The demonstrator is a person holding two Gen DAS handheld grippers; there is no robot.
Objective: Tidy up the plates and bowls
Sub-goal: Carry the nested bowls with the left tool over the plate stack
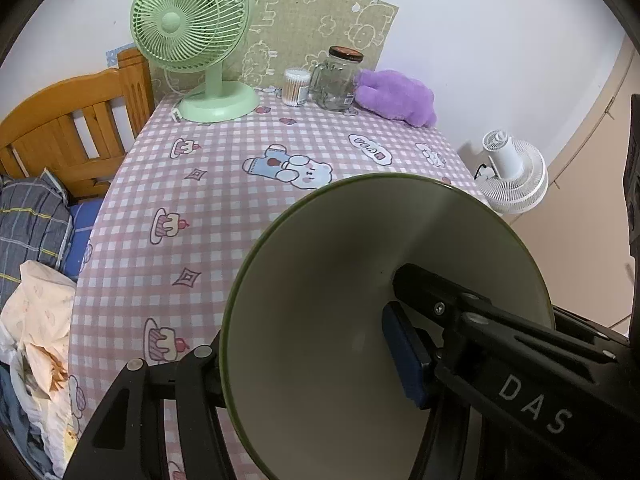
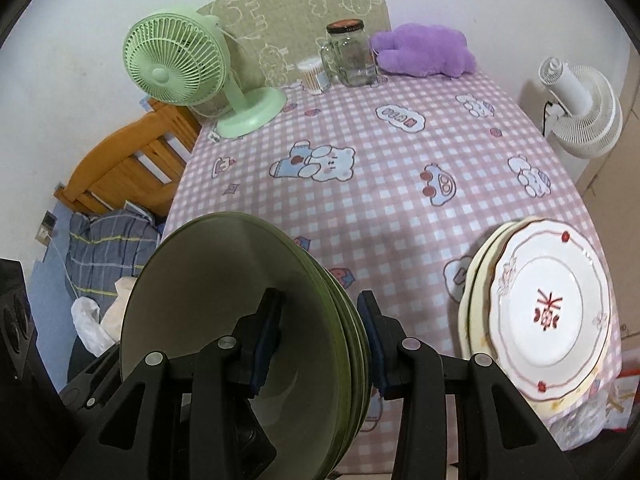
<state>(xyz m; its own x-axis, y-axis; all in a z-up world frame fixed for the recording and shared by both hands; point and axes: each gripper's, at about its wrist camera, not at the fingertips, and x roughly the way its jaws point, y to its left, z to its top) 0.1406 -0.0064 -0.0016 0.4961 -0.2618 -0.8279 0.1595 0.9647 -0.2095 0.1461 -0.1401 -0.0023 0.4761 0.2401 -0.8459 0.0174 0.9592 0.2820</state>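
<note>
The right gripper is squeezing the wall of a stack of green, shiny, hard bowls at the near left of the pink checked table. The left gripper is pinching the same wall. I think the bowls are heavy, slippery and easy to break. White flowery plates are sitting near right.

White wall, wooden bed frame, checked tablecloth.

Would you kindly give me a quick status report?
Left gripper shut on green bowl. Right gripper clamps stack of green bowls. Stacked plates on table's right edge. Nothing in the way.
</note>
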